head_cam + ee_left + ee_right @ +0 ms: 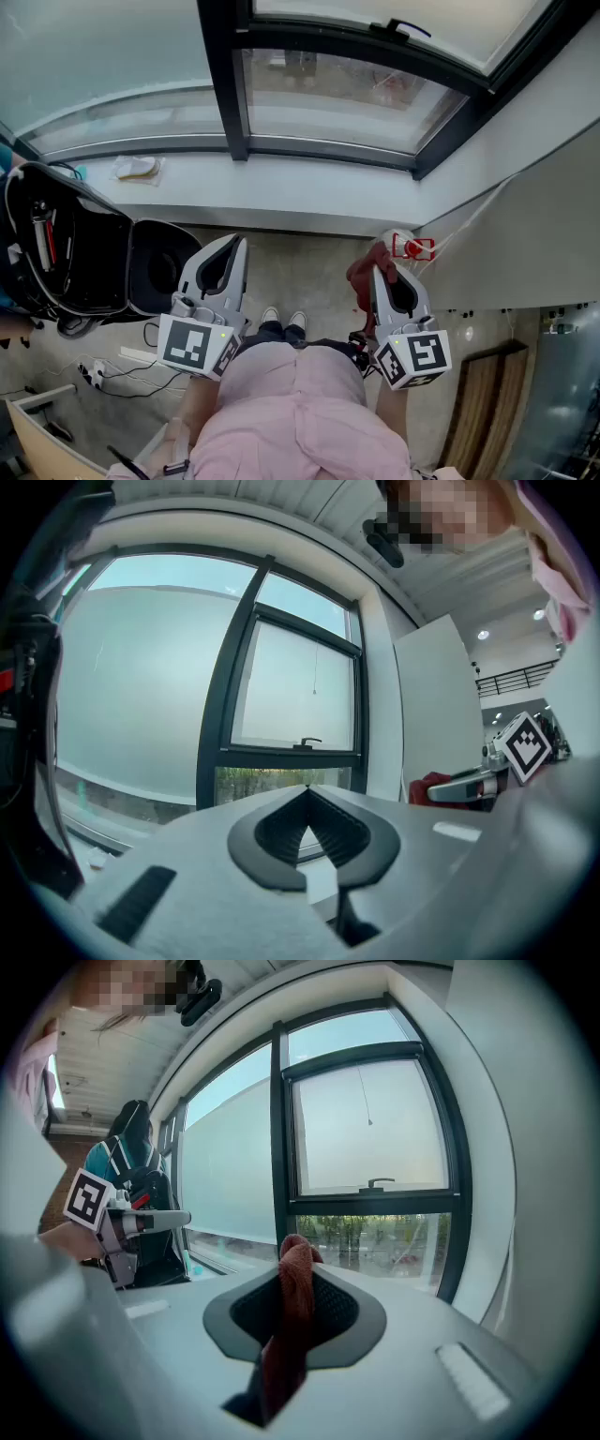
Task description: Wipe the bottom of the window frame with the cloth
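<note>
Cloth [296, 1302], dark red, is pinched between the jaws of the right gripper [382, 265], held low, well short of the window frame [323, 150]; the left gripper [234, 246] is closed on nothing. Wiping seems not begun: next the cloth must reach the frame's bottom rail

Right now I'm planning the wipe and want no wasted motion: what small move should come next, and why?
Probably carry the right gripper forward to the bottom of the window frame. Its jaws are shut on the cloth, so the grip looks ready, but it hangs short of the sill, with the cloth touching no part of the frame.
</note>
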A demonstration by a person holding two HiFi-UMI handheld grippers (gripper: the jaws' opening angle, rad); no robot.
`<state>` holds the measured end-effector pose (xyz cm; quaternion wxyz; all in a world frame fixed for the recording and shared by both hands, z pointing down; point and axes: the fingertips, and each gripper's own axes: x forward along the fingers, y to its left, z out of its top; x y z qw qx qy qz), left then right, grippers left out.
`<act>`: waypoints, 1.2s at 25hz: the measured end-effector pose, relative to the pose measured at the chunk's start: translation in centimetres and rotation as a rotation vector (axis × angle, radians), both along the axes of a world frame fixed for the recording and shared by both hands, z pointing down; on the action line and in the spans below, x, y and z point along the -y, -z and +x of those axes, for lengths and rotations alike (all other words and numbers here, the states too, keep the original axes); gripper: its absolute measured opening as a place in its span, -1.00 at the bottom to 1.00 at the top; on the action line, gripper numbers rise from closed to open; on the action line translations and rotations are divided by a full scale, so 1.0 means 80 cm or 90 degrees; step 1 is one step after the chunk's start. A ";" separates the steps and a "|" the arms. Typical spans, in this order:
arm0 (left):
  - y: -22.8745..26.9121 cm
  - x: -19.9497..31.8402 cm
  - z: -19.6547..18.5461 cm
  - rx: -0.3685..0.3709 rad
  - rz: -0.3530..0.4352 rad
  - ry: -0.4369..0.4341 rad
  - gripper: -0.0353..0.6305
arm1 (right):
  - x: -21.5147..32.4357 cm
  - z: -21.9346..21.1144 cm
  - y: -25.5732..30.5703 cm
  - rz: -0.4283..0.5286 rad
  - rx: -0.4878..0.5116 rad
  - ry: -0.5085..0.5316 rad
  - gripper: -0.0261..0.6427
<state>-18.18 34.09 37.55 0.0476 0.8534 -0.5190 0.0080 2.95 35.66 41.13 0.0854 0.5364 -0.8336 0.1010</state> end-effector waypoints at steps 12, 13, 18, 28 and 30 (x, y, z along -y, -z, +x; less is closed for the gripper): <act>-0.017 -0.004 0.016 -0.005 -0.014 0.005 -0.90 | -0.002 0.024 -0.015 -0.006 0.002 -0.004 -0.77; -0.018 -0.003 0.018 -0.006 -0.016 0.004 -0.90 | -0.002 0.027 -0.015 -0.006 0.002 -0.005 -0.77; -0.009 0.008 0.025 -0.014 -0.013 0.004 -0.90 | 0.004 0.035 -0.011 -0.005 0.006 -0.011 -0.77; -0.009 0.030 0.074 -0.006 -0.012 -0.015 -0.90 | 0.019 0.075 -0.007 0.003 0.031 -0.002 -0.77; -0.019 0.030 0.082 -0.006 -0.022 -0.013 -0.90 | 0.021 0.086 -0.011 0.002 0.036 -0.003 -0.77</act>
